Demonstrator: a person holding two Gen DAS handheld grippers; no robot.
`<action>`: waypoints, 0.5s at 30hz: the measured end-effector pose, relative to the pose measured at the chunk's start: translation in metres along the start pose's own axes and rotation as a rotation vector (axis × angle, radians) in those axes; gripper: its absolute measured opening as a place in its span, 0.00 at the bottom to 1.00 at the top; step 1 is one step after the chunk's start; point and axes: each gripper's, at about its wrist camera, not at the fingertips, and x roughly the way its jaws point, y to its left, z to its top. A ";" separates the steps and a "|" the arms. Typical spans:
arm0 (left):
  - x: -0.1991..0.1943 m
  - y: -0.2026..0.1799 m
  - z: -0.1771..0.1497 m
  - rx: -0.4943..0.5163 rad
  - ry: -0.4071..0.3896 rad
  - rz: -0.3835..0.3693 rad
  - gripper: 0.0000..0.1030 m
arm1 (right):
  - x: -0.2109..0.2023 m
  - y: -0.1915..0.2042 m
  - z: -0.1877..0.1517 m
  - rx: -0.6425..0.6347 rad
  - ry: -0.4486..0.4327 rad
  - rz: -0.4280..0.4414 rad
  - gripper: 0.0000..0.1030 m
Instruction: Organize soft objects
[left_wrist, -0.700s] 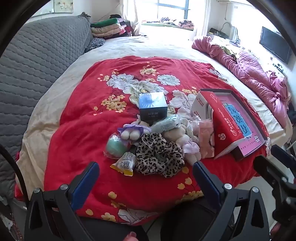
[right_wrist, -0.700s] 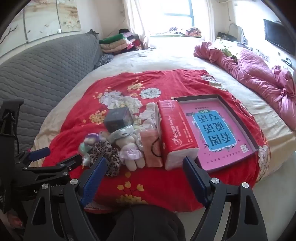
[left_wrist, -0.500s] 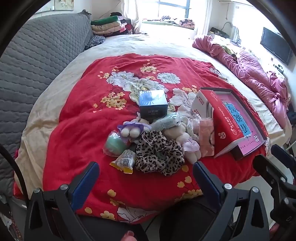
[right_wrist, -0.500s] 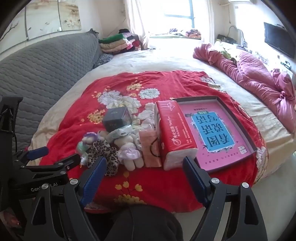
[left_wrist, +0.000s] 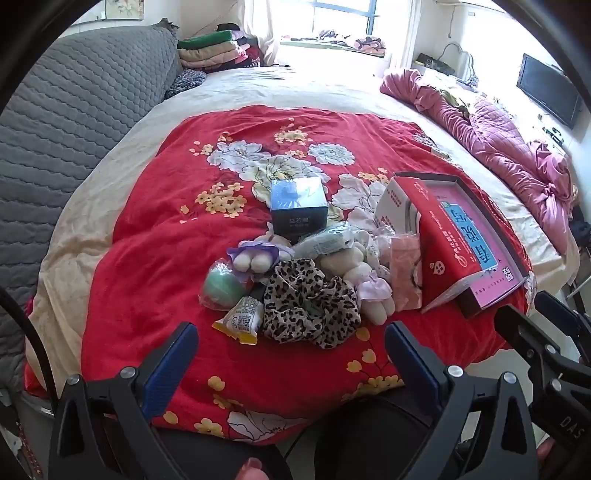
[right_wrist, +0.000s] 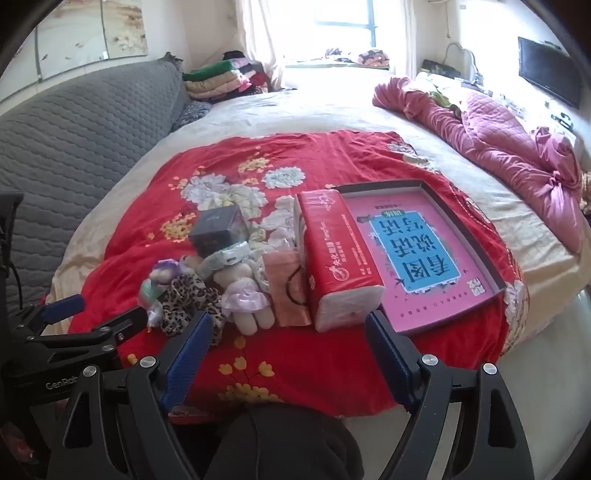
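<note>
On the near half of a red floral blanket (left_wrist: 147, 258), spread over a bed, a heap of soft objects is gathered. In the left wrist view the heap is seen just above centre. A leopard-print scrunchie (left_wrist: 310, 299) lies at its front edge, with a yellow snack packet (left_wrist: 240, 321) touching it at 9 o'clock and a green ball in clear wrap (left_wrist: 221, 290) beyond the packet at about 10 o'clock. A cream plush toy (left_wrist: 351, 266) is set at 1 o'clock from the scrunchie, a pink pouch (left_wrist: 404, 277) beside it at 3 o'clock, and a dark box (left_wrist: 298, 210) stands behind the heap at 12 o'clock. A red tissue pack (left_wrist: 443, 251) is leaned against a pink-lined tray (left_wrist: 491, 254) at 3 o'clock from the heap.

The left gripper (left_wrist: 291, 354) is held above the blanket's near edge, below the scrunchie, its blue-padded fingers (left_wrist: 173, 354) spread wide with nothing between them.

In the right wrist view the right gripper (right_wrist: 288, 347) is likewise shown fully spread and empty, at 6 o'clock from the tissue pack (right_wrist: 336, 258), touching nothing. The tray (right_wrist: 495, 280) is seen at 1 o'clock from it and the scrunchie (right_wrist: 184, 299) at 10 o'clock. A crumpled pink quilt (right_wrist: 498, 136) lies at 2 o'clock, well apart, and a grey quilted headboard (right_wrist: 74, 140) is seen at 10 o'clock.
</note>
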 end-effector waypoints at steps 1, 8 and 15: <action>0.001 -0.001 0.000 0.002 0.001 0.000 0.98 | 0.001 -0.001 0.000 0.003 0.002 0.001 0.82; 0.001 -0.003 0.000 0.004 0.004 -0.005 0.98 | 0.002 0.002 0.000 -0.013 0.006 -0.006 0.82; 0.001 -0.003 0.000 0.002 0.005 -0.004 0.98 | 0.003 0.003 0.000 -0.014 0.012 -0.012 0.82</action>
